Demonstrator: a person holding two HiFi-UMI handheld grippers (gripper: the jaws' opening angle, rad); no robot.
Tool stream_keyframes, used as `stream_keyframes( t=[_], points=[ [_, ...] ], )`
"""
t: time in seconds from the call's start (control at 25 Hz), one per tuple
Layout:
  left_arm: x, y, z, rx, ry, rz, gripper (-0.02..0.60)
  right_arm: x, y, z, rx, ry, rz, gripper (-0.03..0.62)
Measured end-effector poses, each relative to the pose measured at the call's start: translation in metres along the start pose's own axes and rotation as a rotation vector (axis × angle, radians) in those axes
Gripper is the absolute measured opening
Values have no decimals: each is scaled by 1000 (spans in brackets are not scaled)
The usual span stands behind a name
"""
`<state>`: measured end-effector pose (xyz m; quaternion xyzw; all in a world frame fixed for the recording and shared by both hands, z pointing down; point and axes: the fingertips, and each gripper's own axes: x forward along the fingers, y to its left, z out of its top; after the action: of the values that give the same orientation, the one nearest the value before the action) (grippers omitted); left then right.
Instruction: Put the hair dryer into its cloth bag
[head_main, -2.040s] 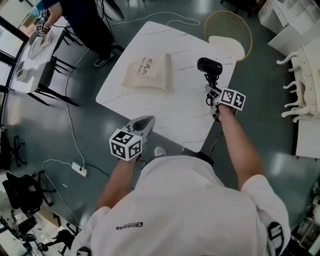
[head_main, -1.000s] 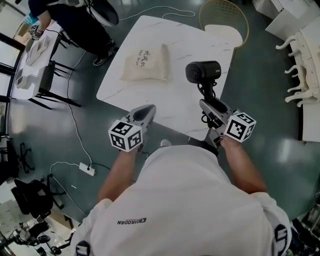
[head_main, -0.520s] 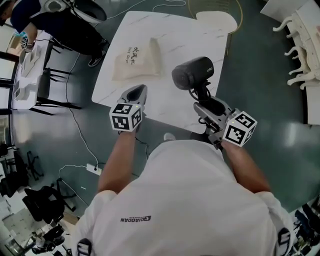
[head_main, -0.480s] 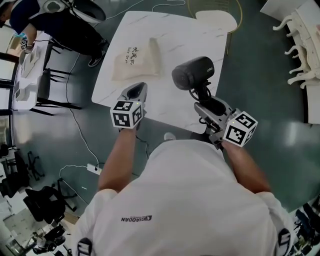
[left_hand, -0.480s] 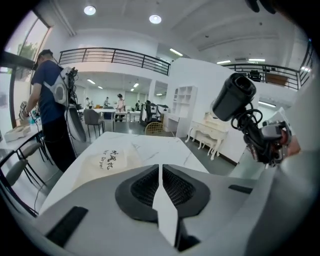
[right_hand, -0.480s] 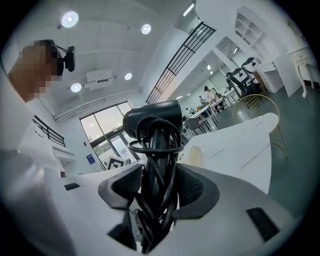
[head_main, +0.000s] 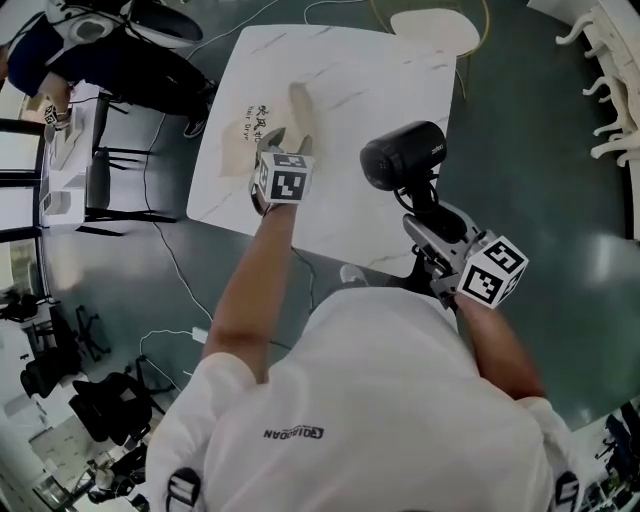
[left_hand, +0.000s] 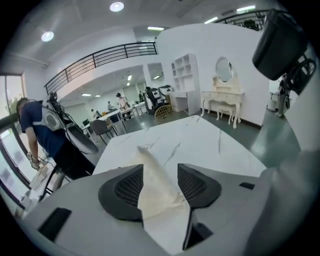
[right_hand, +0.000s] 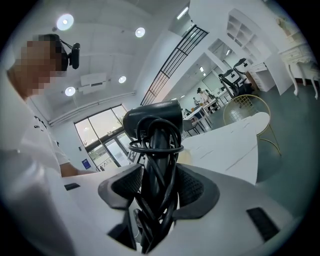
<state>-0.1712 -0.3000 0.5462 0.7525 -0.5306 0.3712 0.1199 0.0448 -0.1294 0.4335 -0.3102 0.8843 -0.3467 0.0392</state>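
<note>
The left hand-held gripper (left_hand: 160, 185) is released: its jaws have just been opening and now stand apart, with a raised fold of the bag (head_main: 245, 135) between them. The fold rises between the two ribbed pads (left_hand: 127, 187), and the pads do not squeeze it. In the head view this gripper reaches forward over the near part of the tabletop (head_main: 370, 80) and tilts down onto the bag's right edge, its marker cube (head_main: 288, 180) just behind the jaws.

The bag lies on the left part of the white, marbled tabletop, pale beige, with dark print on its upper face.

The right hand-held gripper (right_hand: 159, 187) is clenched on the dryer (head_main: 402, 155). Its jaws close on the handle, round which the black cord (right_hand: 160, 150) is wound in loops. The dryer stands upright in the grip, its dark barrel above the jaws and turned sideways. In the head view it is held over the tabletop's near right edge, well apart from the bag, with this gripper's cube (head_main: 495, 272) close to the person's body.

Beyond the tabletop's far side stands a chair (head_main: 435, 25) with a round, light seat. At the upper left another person (head_main: 120, 60) in dark clothes bends over a second table.
</note>
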Motion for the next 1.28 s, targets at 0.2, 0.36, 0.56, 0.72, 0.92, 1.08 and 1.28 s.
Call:
stream_keyframes(
  t=[0.2,0.36,0.56,0.72,0.92,1.08,1.28],
  points=[
    [48,12,-3,27,115,65,259,0,-21,4,15,-2,5,225],
    [77,17,-5,53,190,97,285,-1,-39,12,31,-11,9,226],
    [94,28,-15,12,238,128,285,-1,-54,18,11,-8,5,227],
    [95,31,-22,4,263,129,283,-4,-62,18,21,-6,-3,227],
    [83,31,-34,8,298,111,217,-1,-62,16,20,6,1,227],
    [67,31,-47,5,316,103,172,-1,-55,13,3,19,13,227],
    [51,37,-58,-23,322,95,110,1,-43,12,-8,30,29,227]
  ],
)
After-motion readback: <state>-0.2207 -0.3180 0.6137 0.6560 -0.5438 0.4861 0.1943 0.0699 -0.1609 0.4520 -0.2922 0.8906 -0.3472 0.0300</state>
